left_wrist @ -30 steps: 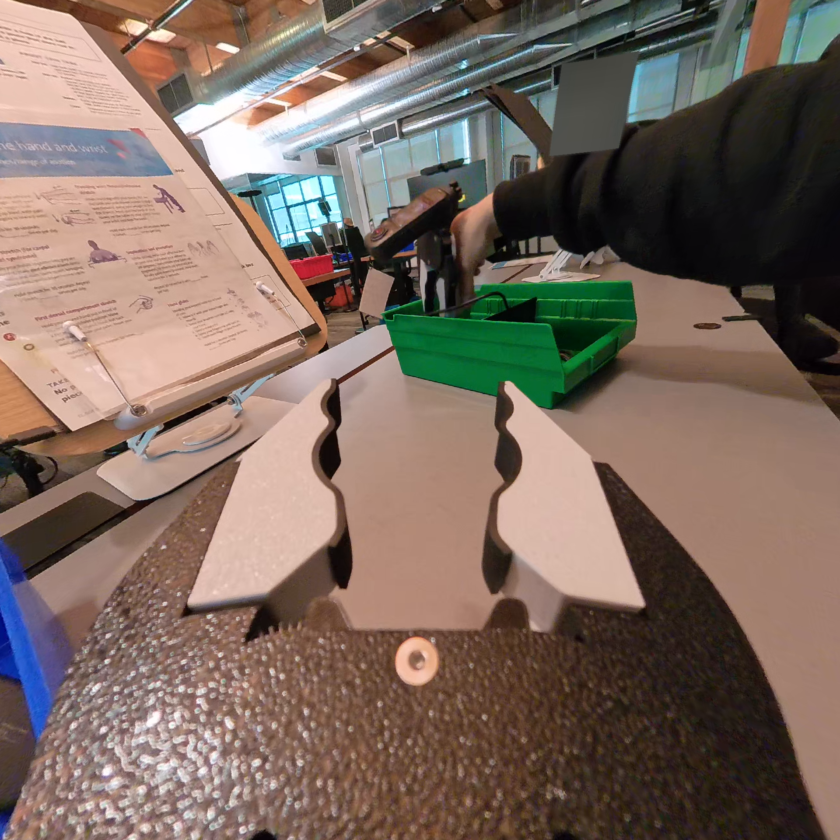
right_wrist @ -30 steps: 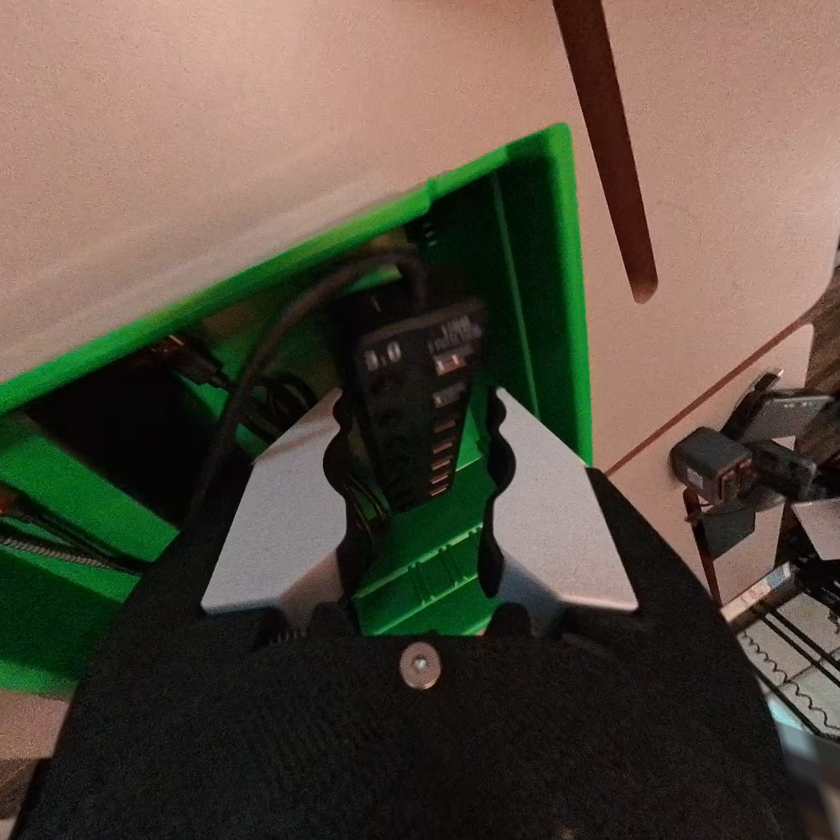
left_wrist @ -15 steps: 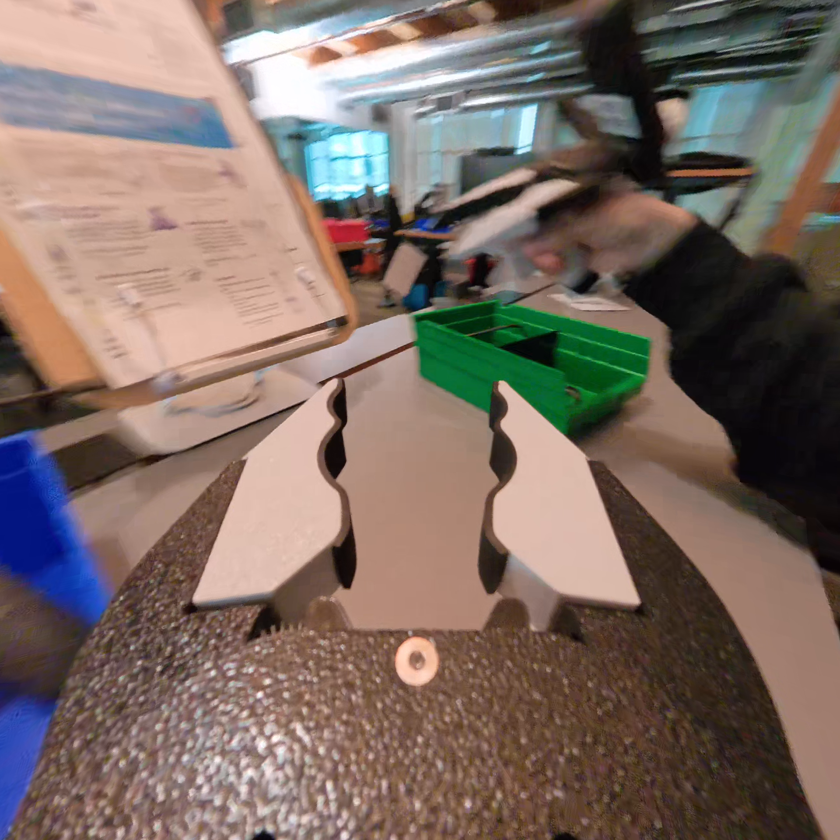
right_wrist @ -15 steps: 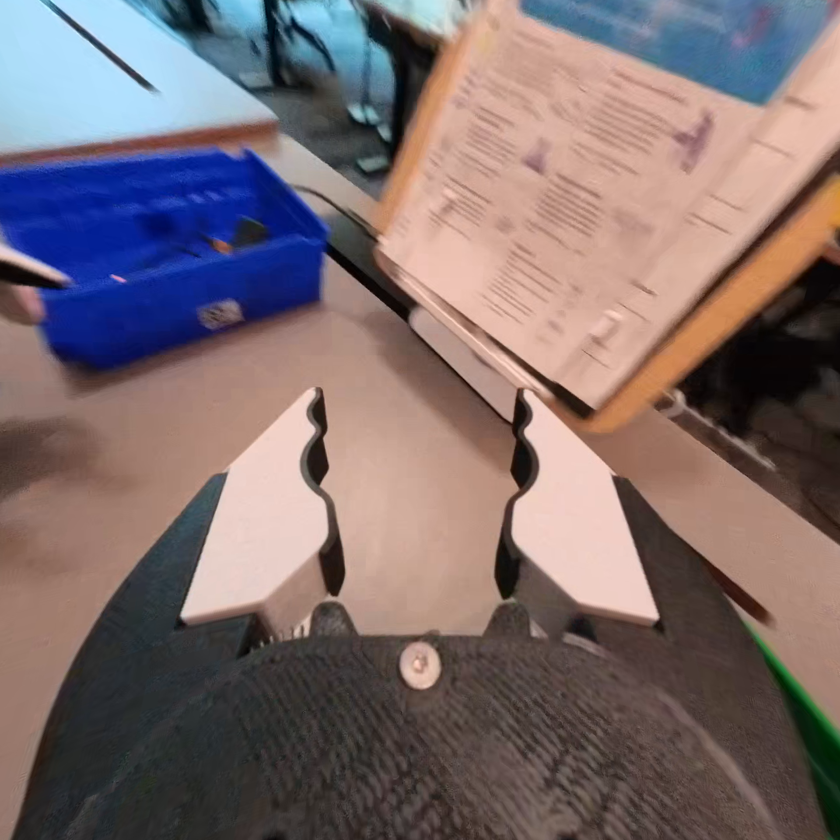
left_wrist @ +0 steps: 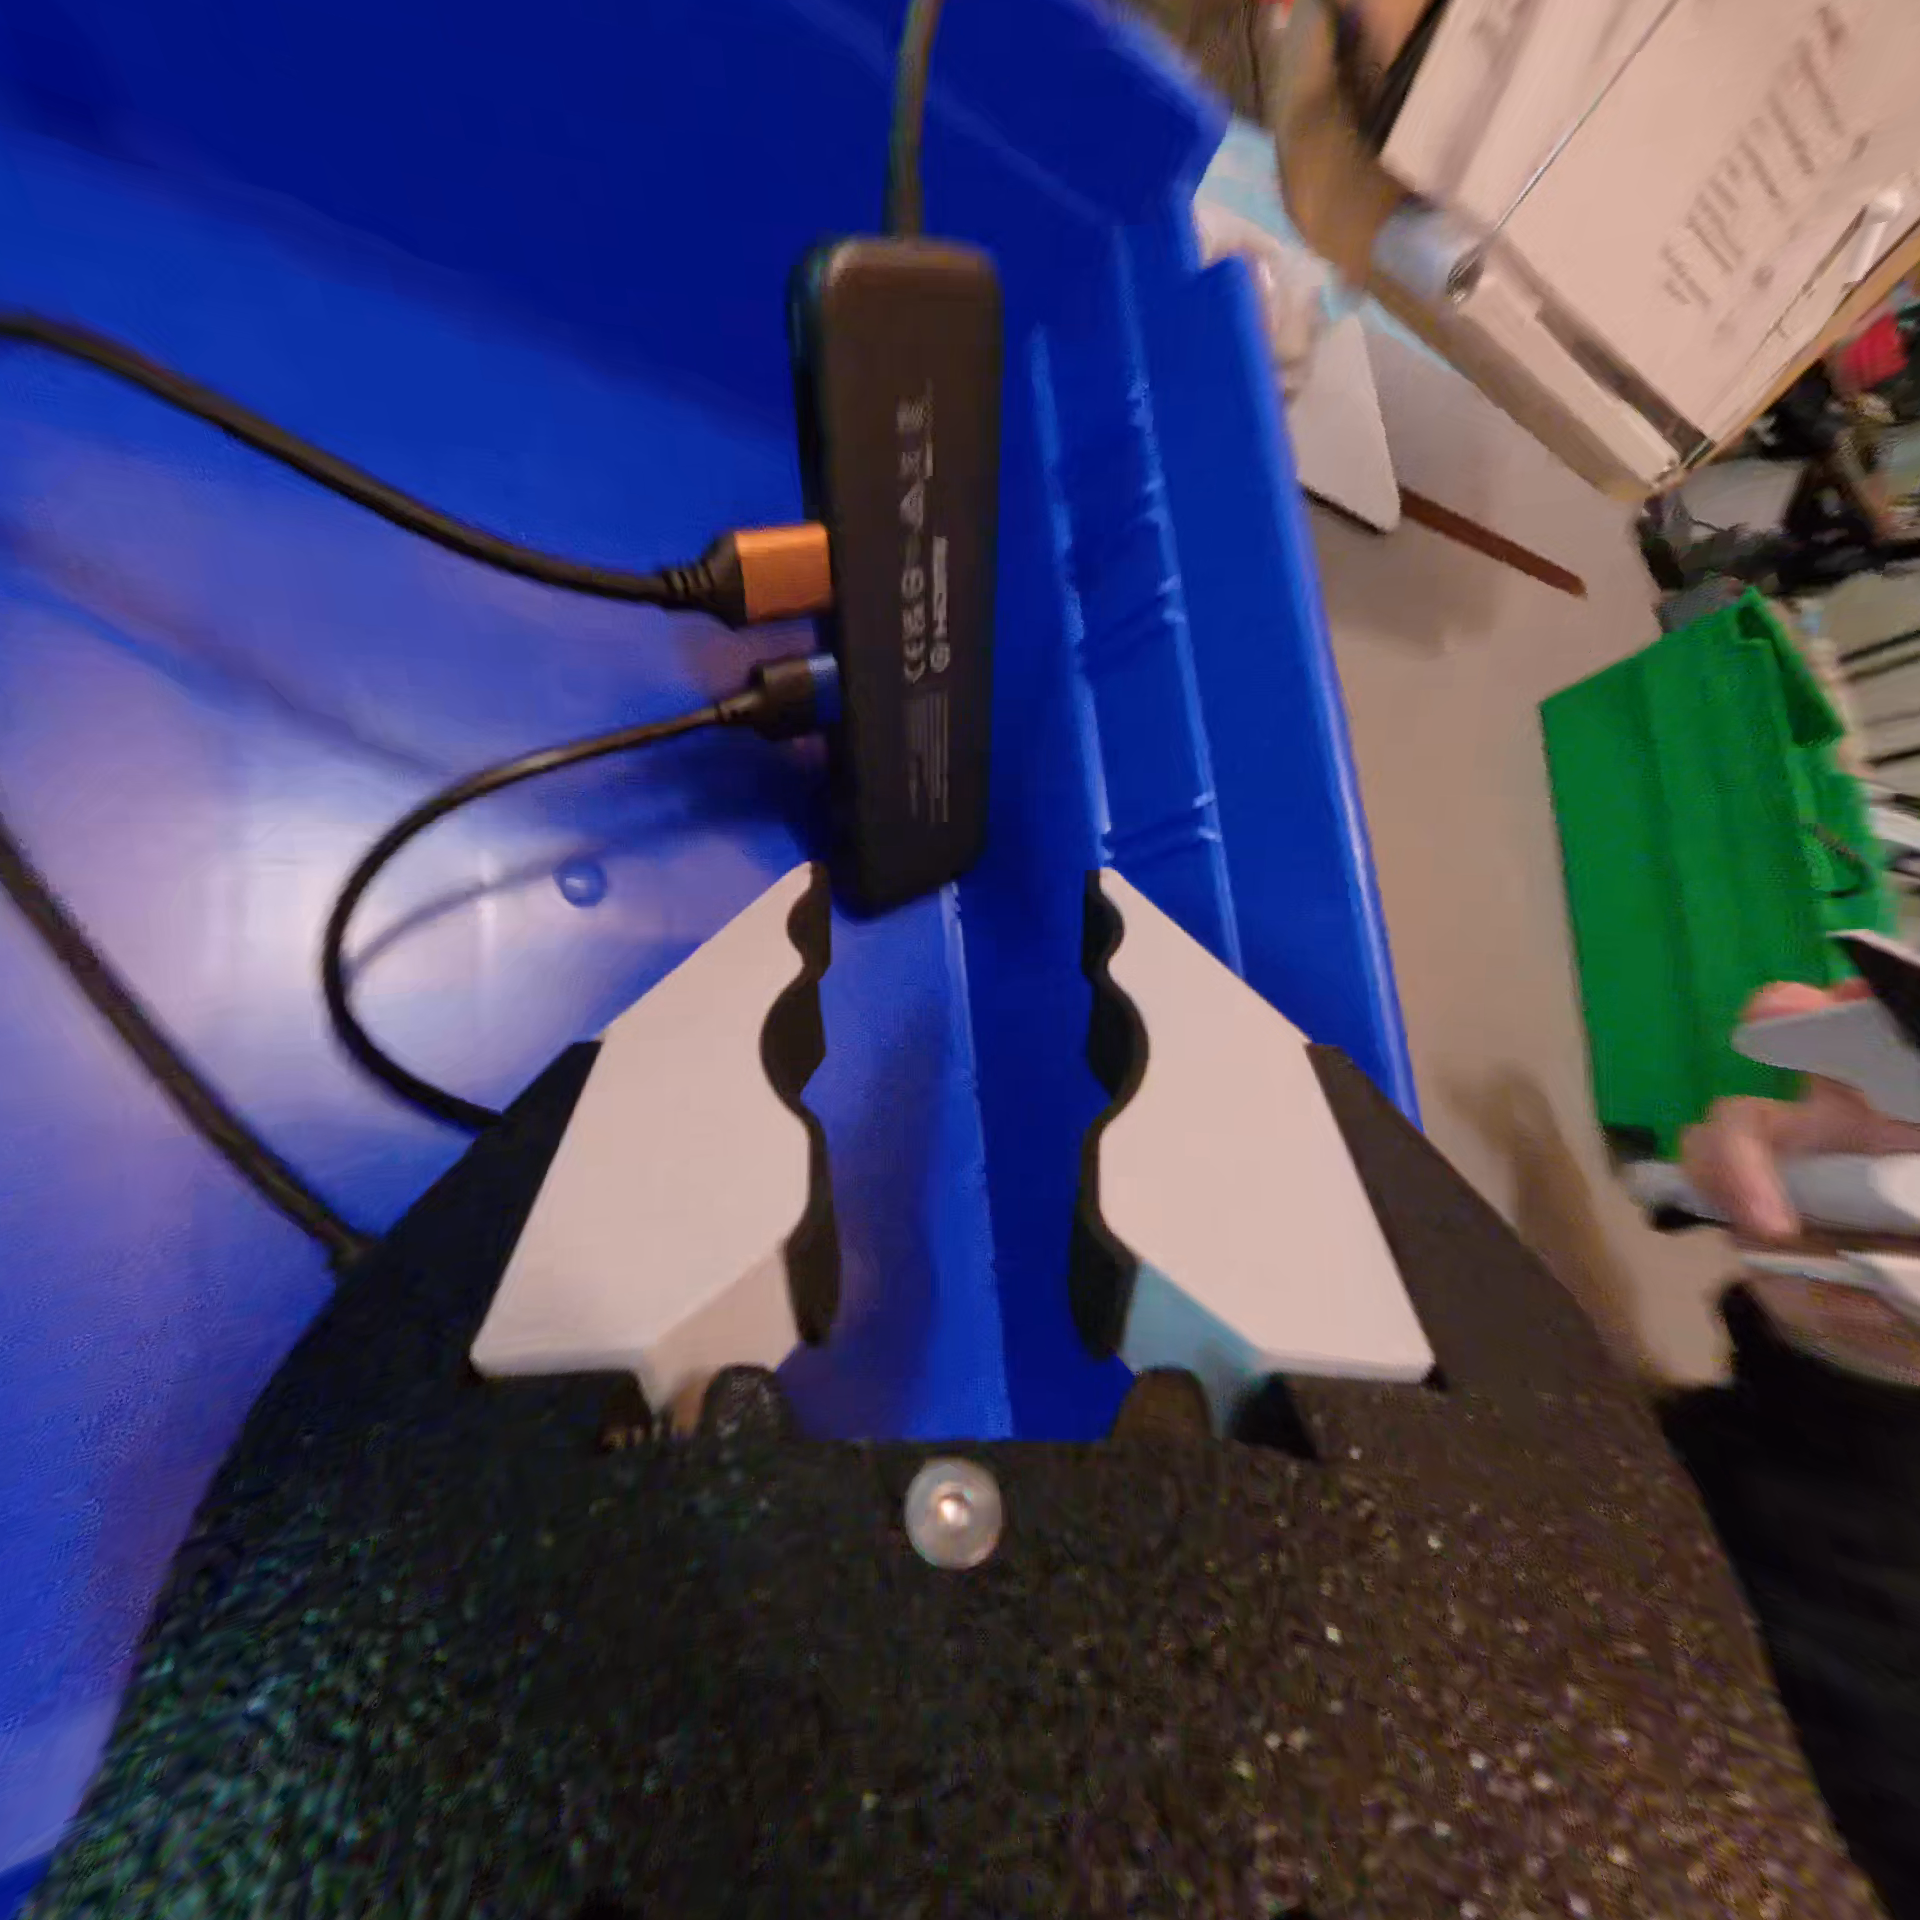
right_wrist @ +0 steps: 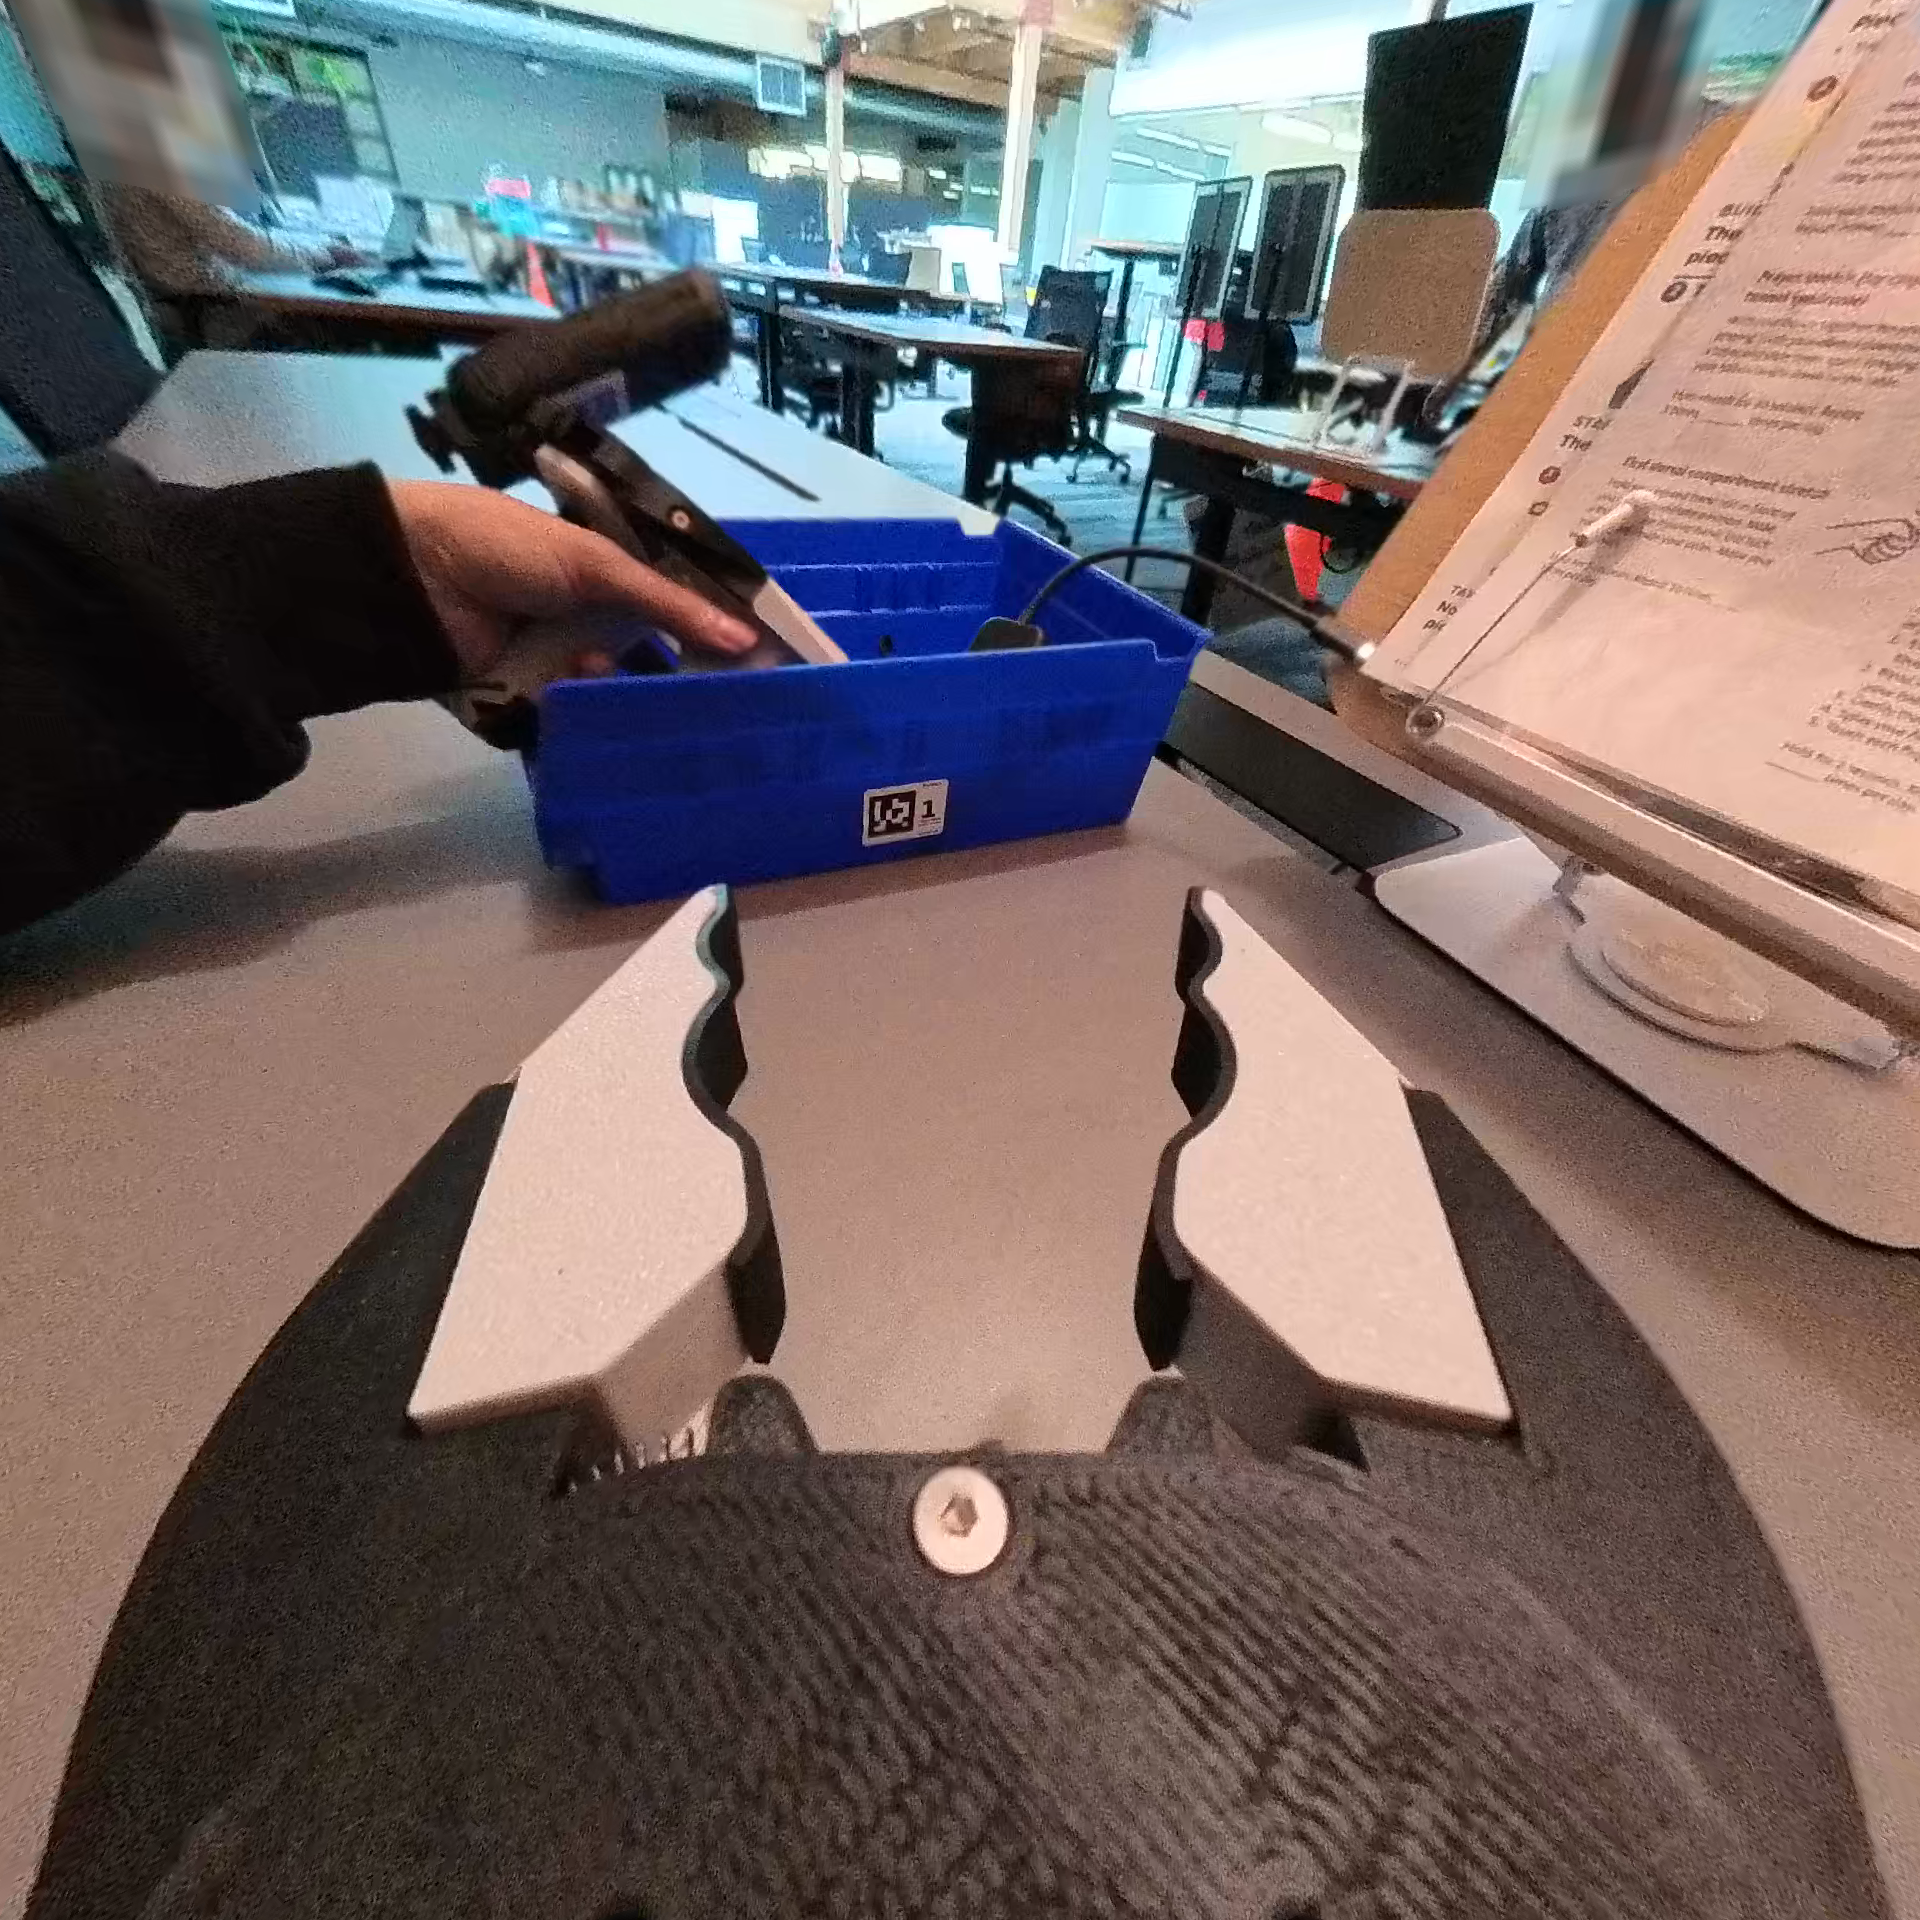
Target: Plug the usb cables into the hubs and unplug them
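A black USB hub leans against the inner wall of the blue bin. An orange-headed cable and a blue-headed cable are plugged into its left side. My left gripper is open, its tips just short of the hub's near end. The right wrist view shows the blue bin on the grey table with the left gripper dipped into it. My right gripper is open and empty, low over the table in front of the bin.
A green bin stands to the right on the table. A document stand with printed sheets rises at the right on a white base. A black cable runs from the blue bin towards the stand.
My left gripper swung from facing the green bin down into the blue bin, up to the hub. My right gripper left the green bin and its hub and now faces the blue bin.
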The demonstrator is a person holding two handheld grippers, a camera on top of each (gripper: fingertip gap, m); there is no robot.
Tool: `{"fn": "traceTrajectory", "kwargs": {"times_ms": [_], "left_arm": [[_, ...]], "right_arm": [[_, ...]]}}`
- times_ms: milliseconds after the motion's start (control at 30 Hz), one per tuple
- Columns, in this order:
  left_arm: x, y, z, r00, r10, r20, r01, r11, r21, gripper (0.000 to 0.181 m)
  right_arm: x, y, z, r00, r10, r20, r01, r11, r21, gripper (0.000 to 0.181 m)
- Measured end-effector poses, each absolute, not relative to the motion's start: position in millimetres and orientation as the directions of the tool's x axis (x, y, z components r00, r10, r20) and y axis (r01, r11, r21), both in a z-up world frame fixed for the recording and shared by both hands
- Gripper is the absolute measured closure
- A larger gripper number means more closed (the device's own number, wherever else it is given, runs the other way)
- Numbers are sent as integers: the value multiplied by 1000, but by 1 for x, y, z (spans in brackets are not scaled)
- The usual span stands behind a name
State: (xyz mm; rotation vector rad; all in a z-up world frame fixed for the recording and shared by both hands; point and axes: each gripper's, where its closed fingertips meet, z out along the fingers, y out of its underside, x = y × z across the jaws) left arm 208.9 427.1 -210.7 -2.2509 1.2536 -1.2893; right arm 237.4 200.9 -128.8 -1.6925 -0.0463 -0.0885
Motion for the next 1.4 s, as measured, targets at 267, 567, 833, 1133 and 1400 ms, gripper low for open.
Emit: {"fn": "traceTrajectory", "kwargs": {"times_ms": [267,567,833,1133,1400], "left_arm": [[230,444,-234,338,-786,518,-618,-600,-507,130],[239,428,-219,156,-891,427,-600,-429,-675,165],[198,408,-87,75,-860,-505,-529,395,-751,172],[174,289,2,55,-292,-955,-376,880,-291,172],[170,218,-32,-28,-99,-995,-290,953,-87,172]], "right_arm": [[248,197,-135,998,-26,-57,-58,-73,-996,99],[242,199,-131,999,-22,-38,-39,-43,-998,109],[228,203,-110,988,2,-154,-154,74,-985,108],[207,180,-28,884,279,-375,-457,347,-819,101],[193,158,-21,879,371,-298,-441,398,-804,118]]}}
